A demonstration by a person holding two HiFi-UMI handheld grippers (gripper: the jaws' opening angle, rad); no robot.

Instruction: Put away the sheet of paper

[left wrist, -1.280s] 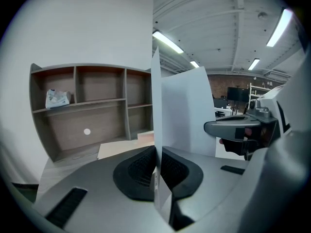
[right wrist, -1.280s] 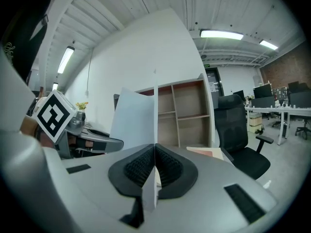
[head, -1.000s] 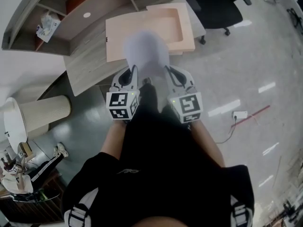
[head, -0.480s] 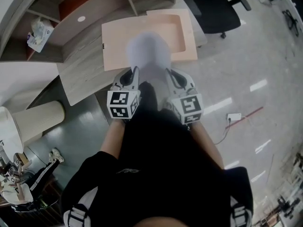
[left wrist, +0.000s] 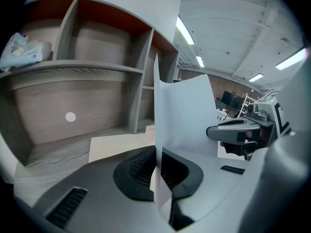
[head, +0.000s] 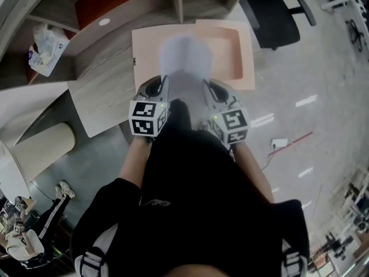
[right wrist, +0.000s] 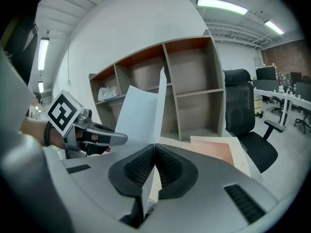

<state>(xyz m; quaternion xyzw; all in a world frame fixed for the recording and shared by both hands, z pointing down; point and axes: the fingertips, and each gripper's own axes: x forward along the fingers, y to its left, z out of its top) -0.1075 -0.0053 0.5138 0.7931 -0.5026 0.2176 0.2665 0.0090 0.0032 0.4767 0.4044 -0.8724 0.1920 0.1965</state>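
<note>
White sheet of paper shows blurred in the head view above the peach tray on the table, spanning left tool and right tool. In the left gripper view, the jaws are pressed together, pinching one edge of the sheet. In the right gripper view, the jaws pinch the opposite edge.

Sheet of paper above tray — shelves behind.
</note>
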